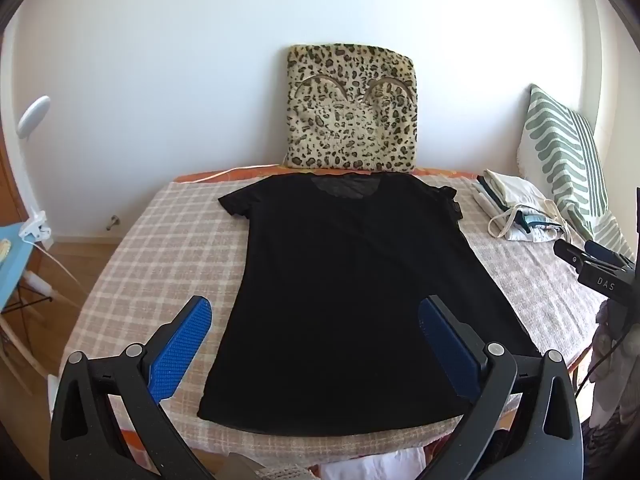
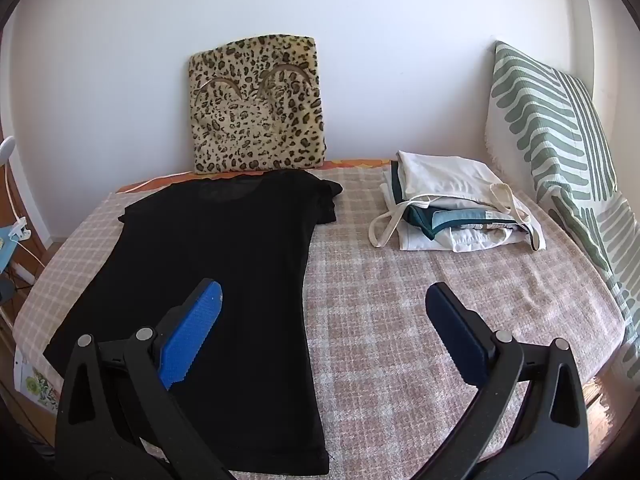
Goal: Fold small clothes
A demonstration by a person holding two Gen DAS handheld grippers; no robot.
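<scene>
A black short-sleeved t-shirt lies spread flat on a checked beige blanket, neck toward the wall and hem toward me. My left gripper hovers above the shirt's lower half, jaws wide open and holding nothing; its blue pads show on both fingers. My right gripper hovers over the shirt's right edge and the bare blanket, also wide open and holding nothing. Part of the right gripper's black body shows at the right edge of the left wrist view.
A leopard-print cushion leans on the wall behind the shirt. A stack of folded pale clothes sits at the back right, beside a green-striped pillow. A white clip lamp stands left, beyond the bed's edge.
</scene>
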